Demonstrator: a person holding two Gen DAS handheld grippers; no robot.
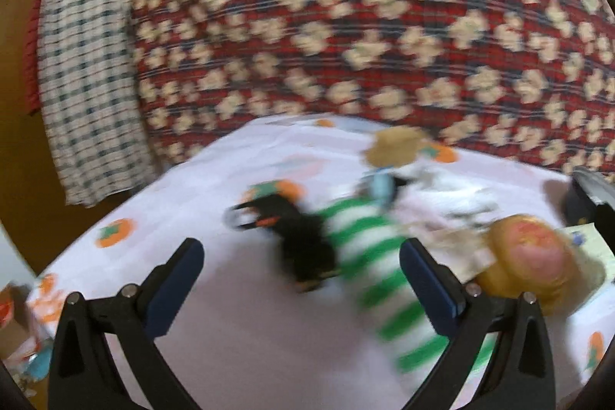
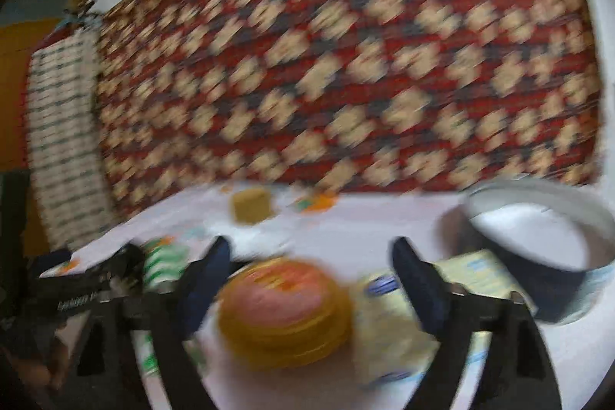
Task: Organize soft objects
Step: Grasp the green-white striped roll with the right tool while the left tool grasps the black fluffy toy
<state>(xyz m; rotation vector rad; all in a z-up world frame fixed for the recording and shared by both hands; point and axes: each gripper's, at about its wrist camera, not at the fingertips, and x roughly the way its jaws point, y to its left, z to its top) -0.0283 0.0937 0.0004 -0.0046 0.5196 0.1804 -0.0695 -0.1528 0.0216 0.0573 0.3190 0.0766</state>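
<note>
Both views are motion-blurred. A green-and-white striped soft item (image 1: 369,256) lies on the pale tablecloth (image 1: 238,325), with a black fuzzy item (image 1: 303,248) at its left. A round orange-and-pink cushion (image 1: 530,256) lies to the right. My left gripper (image 1: 301,252) is open, its jaws around the black and striped items but above them. My right gripper (image 2: 311,256) is open over the orange cushion (image 2: 284,310), which sits between its fingers. The striped item (image 2: 165,264) shows at left there.
A white-and-dark round basket (image 2: 538,237) stands at the right. A pale yellow packet (image 2: 461,279) lies under the right finger. A tan block (image 2: 251,204) sits at the table's back. A red patterned blanket (image 1: 346,25) hangs behind, with a checked cloth (image 1: 84,83) at left.
</note>
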